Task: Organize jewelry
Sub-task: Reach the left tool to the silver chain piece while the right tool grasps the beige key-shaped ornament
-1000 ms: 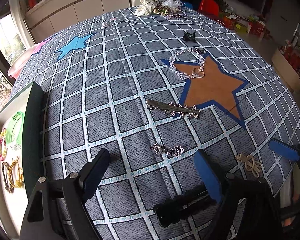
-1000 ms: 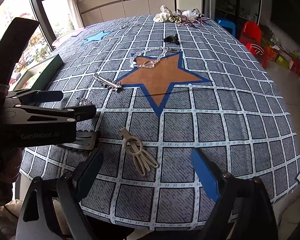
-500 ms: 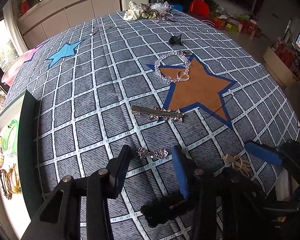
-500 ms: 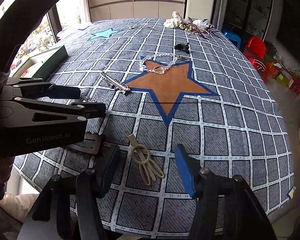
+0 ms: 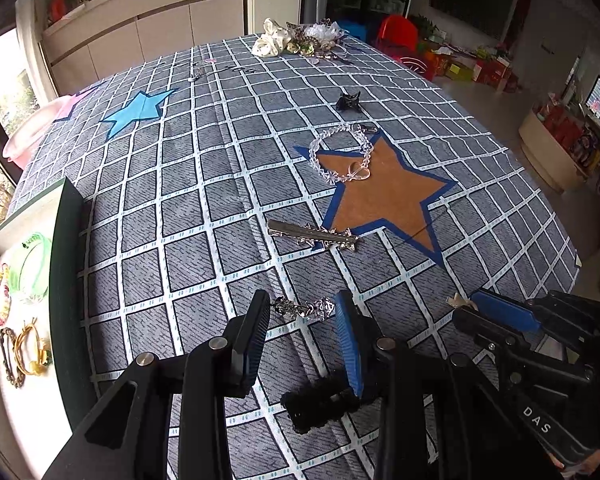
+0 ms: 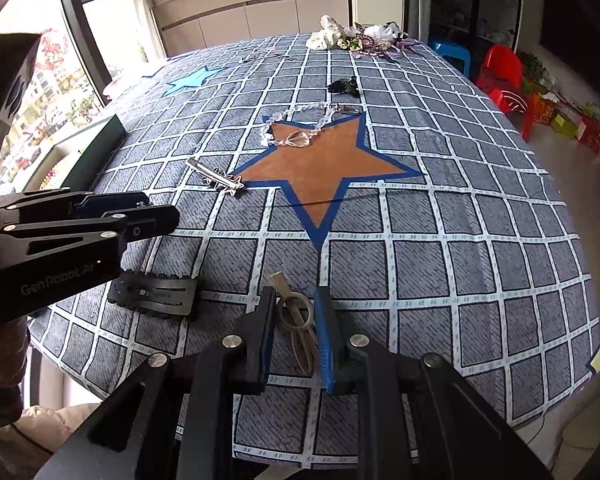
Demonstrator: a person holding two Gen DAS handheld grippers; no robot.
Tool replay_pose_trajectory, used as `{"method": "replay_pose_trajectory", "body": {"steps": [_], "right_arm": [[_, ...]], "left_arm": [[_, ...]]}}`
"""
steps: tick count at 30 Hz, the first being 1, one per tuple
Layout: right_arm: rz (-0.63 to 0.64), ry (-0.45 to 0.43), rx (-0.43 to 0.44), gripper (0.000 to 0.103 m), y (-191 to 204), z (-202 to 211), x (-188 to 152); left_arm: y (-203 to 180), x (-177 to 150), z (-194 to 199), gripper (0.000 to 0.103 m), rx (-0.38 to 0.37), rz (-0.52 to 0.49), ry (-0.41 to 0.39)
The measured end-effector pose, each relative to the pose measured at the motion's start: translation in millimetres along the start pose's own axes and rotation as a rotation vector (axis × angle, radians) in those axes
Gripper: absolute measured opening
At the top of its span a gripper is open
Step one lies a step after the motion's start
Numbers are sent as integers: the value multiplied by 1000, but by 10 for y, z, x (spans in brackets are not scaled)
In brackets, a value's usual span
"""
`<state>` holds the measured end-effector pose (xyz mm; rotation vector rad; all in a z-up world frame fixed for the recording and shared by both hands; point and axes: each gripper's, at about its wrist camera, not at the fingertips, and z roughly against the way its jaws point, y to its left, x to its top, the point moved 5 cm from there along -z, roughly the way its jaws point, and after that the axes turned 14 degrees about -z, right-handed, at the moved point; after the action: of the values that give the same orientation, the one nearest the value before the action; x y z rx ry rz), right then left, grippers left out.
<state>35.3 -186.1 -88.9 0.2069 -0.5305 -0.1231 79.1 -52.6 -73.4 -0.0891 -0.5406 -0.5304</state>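
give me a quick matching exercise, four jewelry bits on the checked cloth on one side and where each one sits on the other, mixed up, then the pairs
Things:
1. small silver ornament
2. beige hair clip
3. crystal bead bracelet
4. long silver hair clip

Places:
A. across the upper left point of the orange star
B. between the fingers of the right gripper
C. between the fingers of the left gripper
D. just off the star's lower left edge

Pairs: 1-C, 2-B, 3-A, 4-D
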Motion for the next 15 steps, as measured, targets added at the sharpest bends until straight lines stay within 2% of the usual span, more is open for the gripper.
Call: {"method": "replay_pose_trajectory", "body": {"steps": [6, 15], "right_arm": [[-70, 3, 31, 21, -129, 56, 48], [-103, -2, 56, 21, -133, 155, 112]], "left_arm": [[29, 5, 169, 42, 24, -5, -31], [226, -123, 389, 42, 47, 39, -61]]}}
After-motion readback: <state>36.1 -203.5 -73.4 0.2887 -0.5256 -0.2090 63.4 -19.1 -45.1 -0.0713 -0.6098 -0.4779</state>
